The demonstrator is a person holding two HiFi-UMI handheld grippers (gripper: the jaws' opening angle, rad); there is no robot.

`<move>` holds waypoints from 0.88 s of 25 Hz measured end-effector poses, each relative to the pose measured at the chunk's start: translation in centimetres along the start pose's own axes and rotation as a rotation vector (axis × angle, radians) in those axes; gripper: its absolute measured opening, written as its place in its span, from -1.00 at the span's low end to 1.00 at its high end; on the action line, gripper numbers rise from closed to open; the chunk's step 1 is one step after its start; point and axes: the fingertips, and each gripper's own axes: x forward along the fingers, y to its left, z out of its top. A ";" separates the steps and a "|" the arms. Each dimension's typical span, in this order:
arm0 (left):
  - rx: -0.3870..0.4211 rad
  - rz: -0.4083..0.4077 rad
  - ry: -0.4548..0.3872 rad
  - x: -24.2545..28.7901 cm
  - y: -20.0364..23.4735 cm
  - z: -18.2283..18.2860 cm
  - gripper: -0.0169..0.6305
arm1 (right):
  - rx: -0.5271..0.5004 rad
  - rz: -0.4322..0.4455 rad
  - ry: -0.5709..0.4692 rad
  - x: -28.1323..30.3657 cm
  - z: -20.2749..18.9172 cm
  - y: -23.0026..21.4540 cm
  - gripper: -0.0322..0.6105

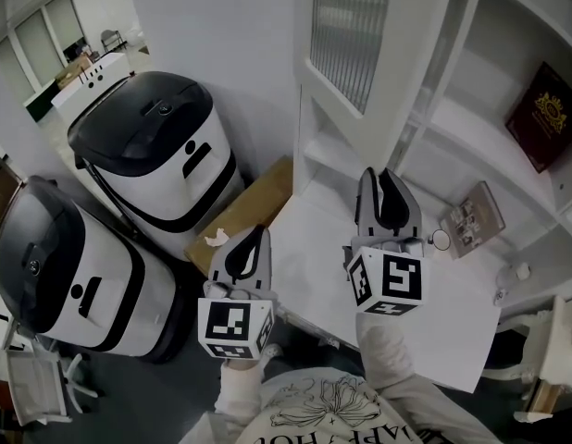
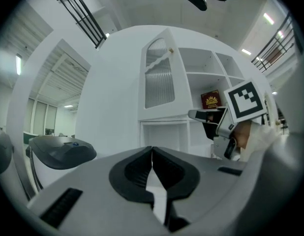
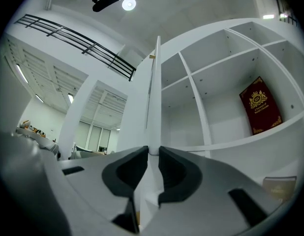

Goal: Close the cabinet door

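Note:
The white cabinet door [image 1: 346,35] with its ribbed glass pane stands swung open at the left of the open shelves [image 1: 471,109]. My right gripper [image 1: 379,176] reaches up to the door's lower free corner. In the right gripper view the door [image 3: 153,97] shows edge-on, and its thin edge runs down between the jaws of the right gripper [image 3: 153,154], which are closed in on it. My left gripper [image 1: 258,234] hangs lower and to the left, apart from the door. Its jaws [image 2: 152,149] meet at the tips with nothing between them. The left gripper view shows the door [image 2: 159,77] ahead.
Two big white-and-black machines [image 1: 156,146] [image 1: 64,266] stand at the left, with a cardboard sheet [image 1: 254,202] beside them. A red book [image 1: 543,114] stands on a shelf. A booklet [image 1: 471,218] and a small round thing [image 1: 441,240] lie on the white ledge [image 1: 434,313].

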 end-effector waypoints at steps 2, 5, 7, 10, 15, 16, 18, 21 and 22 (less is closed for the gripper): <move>0.004 -0.005 -0.001 0.6 -0.6 0.1 -0.93 | -0.001 0.008 -0.003 0.2 -0.1 -0.6 -0.68; 0.008 -0.013 0.000 1.3 -1.4 0.2 -0.93 | 0.001 0.015 -0.003 0.4 -0.2 -1.4 -0.68; 0.012 -0.016 -0.001 1.8 -1.8 0.3 -0.93 | 0.002 0.018 -0.002 0.5 -0.3 -1.9 -0.68; 0.020 -0.018 0.000 2.4 -2.4 0.6 -0.93 | 0.009 0.025 -0.003 0.7 -0.3 -2.7 -0.68; 0.029 -0.024 -0.001 3.6 -3.3 0.8 -0.93 | 0.031 0.037 -0.008 1.1 -0.5 -3.8 -0.67; 0.031 -0.027 -0.001 3.9 -3.5 0.9 -0.93 | 0.033 0.038 -0.009 1.2 -0.6 -4.0 -0.67; 0.033 -0.033 -0.002 4.3 -3.9 0.9 -0.93 | 0.035 0.038 -0.011 1.4 -0.6 -4.5 -0.67; 0.033 -0.042 -0.003 5.0 -4.5 0.9 -0.93 | 0.035 0.034 -0.014 1.6 -0.7 -5.1 -0.67; 0.033 -0.044 -0.003 5.2 -4.7 0.9 -0.93 | 0.033 0.032 -0.014 1.7 -0.8 -5.4 -0.66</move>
